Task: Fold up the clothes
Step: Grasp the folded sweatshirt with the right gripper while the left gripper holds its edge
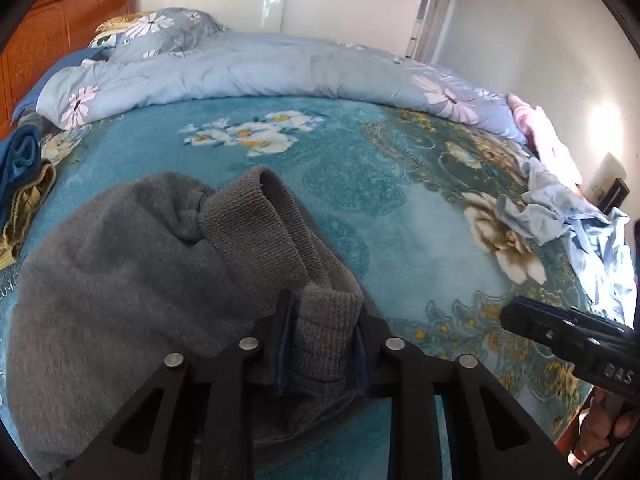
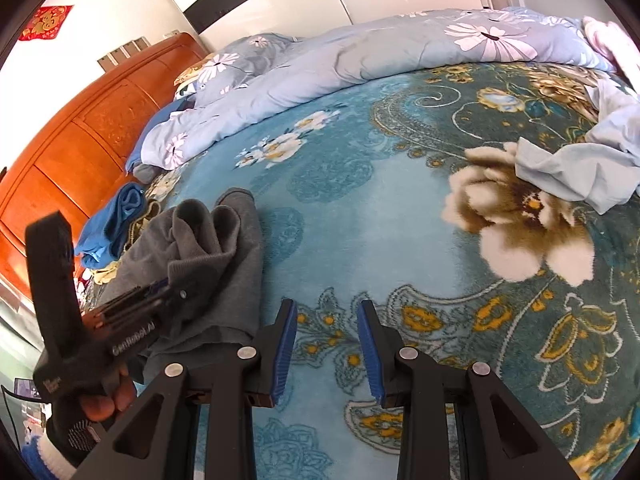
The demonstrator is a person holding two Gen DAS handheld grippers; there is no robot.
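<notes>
Orange wooden headboard [image 2: 80, 136], white wall [image 1: 540, 40], sunlit.

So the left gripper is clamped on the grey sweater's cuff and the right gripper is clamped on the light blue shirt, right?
Not quite. The left gripper does clamp the grey sweater cuff, but the right wrist view shows the right gripper open over the blanket, apart from the light blue shirt.

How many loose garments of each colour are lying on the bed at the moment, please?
Grey: 1, the grey knitted sweater, its ribbed cuff in the left tongs
Light blue: 1, crumpled shirt
Bright blue: 1, bunched garment
Olive: 1, garment
Pink: 1, cloth
Total: 5
</notes>
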